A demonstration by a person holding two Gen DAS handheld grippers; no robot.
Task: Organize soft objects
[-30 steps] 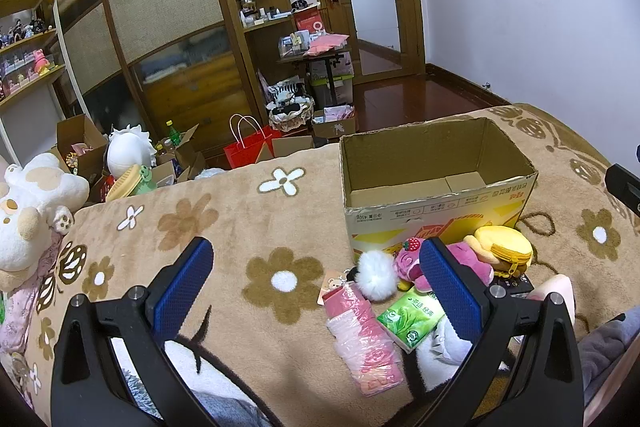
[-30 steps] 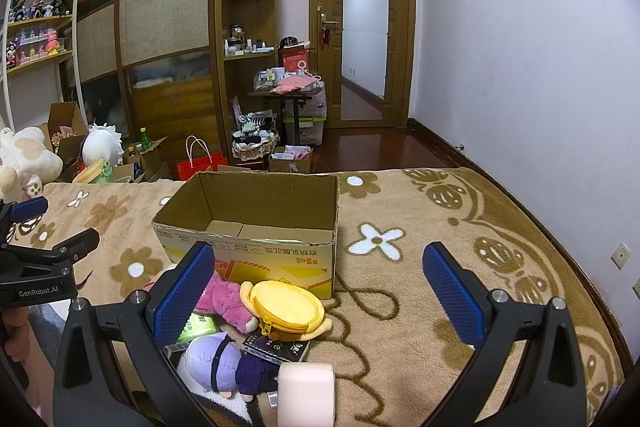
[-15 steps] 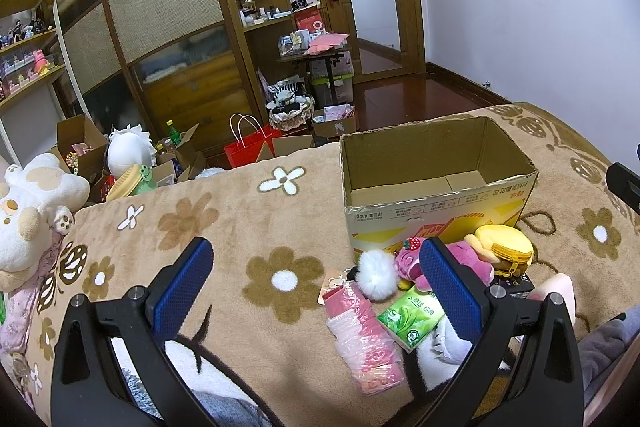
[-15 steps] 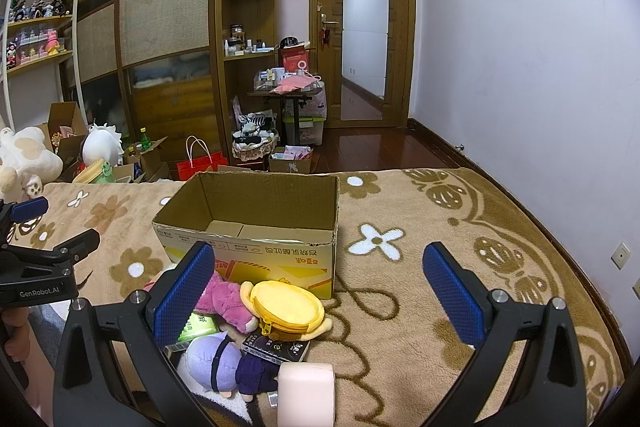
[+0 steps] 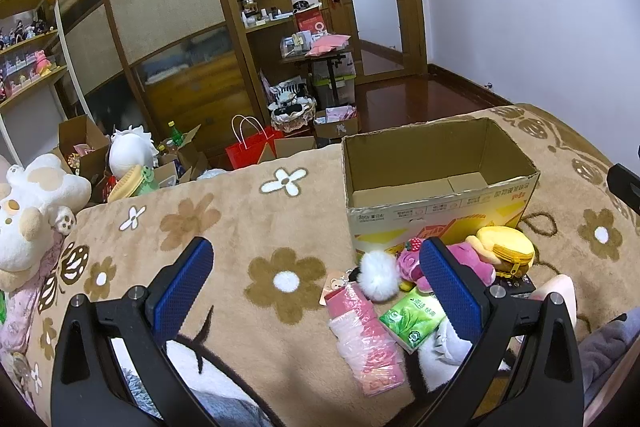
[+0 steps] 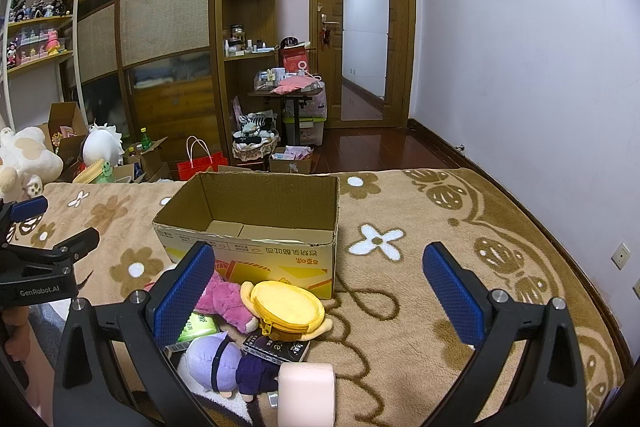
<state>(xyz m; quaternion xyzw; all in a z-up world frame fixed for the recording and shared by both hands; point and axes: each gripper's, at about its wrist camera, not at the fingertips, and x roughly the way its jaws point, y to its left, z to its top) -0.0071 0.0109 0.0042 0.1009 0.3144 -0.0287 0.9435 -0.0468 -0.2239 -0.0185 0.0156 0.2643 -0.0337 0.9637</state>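
Observation:
An empty cardboard box (image 5: 436, 179) (image 6: 256, 227) stands on the flowered brown blanket (image 5: 240, 227). In front of it lies a pile: a white pompom (image 5: 378, 275), a pink plush (image 5: 468, 265) (image 6: 224, 301), a yellow round pouch (image 5: 506, 253) (image 6: 286, 307), a green tissue pack (image 5: 414, 313) (image 6: 198, 327), a pink packet (image 5: 370, 339), a purple-haired doll (image 6: 224, 363) and a pale pink block (image 6: 306, 393). My left gripper (image 5: 316, 279) hovers open, left of the pile. My right gripper (image 6: 316, 283) is open above the pile's right side. Both hold nothing.
A big white plush (image 5: 28, 211) sits at the blanket's left edge. Beyond the bed are open boxes, a red bag (image 5: 250, 149) and wooden cabinets (image 5: 168, 27). A black card pack (image 6: 276, 345) lies under the pouch. A hand (image 6: 14, 335) holds the left gripper's handle.

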